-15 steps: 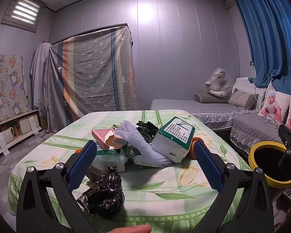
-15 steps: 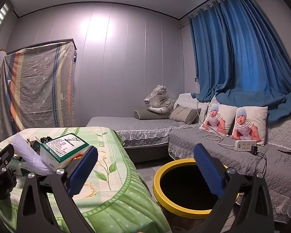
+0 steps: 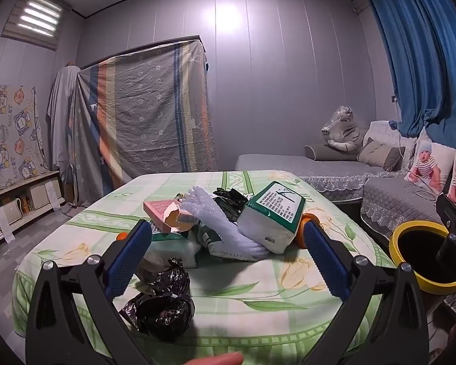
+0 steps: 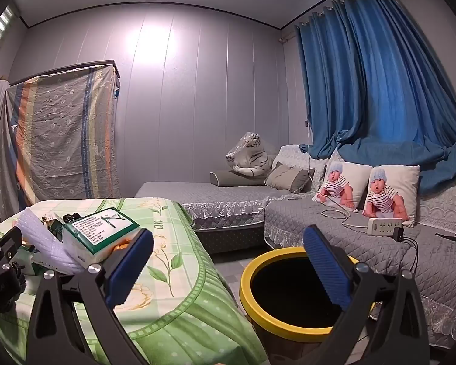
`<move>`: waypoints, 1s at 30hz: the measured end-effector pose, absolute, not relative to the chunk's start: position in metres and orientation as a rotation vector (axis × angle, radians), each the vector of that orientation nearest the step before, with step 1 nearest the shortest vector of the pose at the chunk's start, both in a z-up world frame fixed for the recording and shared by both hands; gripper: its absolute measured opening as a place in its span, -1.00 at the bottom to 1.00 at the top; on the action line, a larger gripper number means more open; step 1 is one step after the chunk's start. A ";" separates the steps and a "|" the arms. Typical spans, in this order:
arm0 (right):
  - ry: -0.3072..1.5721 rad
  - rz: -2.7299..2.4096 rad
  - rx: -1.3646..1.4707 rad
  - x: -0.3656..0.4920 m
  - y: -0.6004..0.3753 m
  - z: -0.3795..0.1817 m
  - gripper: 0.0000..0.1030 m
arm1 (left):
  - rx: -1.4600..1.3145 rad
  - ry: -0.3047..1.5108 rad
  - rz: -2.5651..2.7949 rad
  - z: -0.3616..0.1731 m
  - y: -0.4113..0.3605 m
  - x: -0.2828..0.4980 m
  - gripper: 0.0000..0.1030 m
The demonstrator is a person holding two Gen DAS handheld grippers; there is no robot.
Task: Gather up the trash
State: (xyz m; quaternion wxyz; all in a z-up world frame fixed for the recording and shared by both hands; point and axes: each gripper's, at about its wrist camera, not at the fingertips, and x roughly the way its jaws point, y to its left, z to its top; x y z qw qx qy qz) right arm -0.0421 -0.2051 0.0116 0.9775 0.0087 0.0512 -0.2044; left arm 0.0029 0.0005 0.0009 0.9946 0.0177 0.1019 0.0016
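Note:
A pile of trash lies on the green floral table (image 3: 258, 301): a green-and-white tissue pack (image 3: 272, 216), white bubble wrap (image 3: 219, 222), a pink box (image 3: 161, 210), a green-white wrapper (image 3: 170, 243) and crumpled black plastic bags (image 3: 164, 301). My left gripper (image 3: 225, 261) is open and empty, in front of the pile. My right gripper (image 4: 228, 267) is open and empty, over the gap between the table (image 4: 179, 304) and the yellow-rimmed black bin (image 4: 288, 289). The tissue pack (image 4: 97, 228) also shows in the right wrist view.
The bin (image 3: 419, 261) stands on the floor right of the table. Grey sofas (image 4: 364, 234) with baby-print cushions (image 4: 389, 191), a power strip (image 4: 384, 226) and a plush tiger (image 4: 250, 158) lie behind. A cloth-covered cabinet (image 3: 143, 115) stands at the back.

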 end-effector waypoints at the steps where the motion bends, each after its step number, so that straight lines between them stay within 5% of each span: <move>1: 0.103 -0.412 0.018 -0.042 -0.205 0.011 0.85 | 0.034 0.205 0.004 0.001 0.001 0.004 0.86; 30: 0.106 -0.413 0.020 -0.041 -0.205 0.011 0.85 | 0.029 0.215 0.004 -0.001 0.003 -0.002 0.86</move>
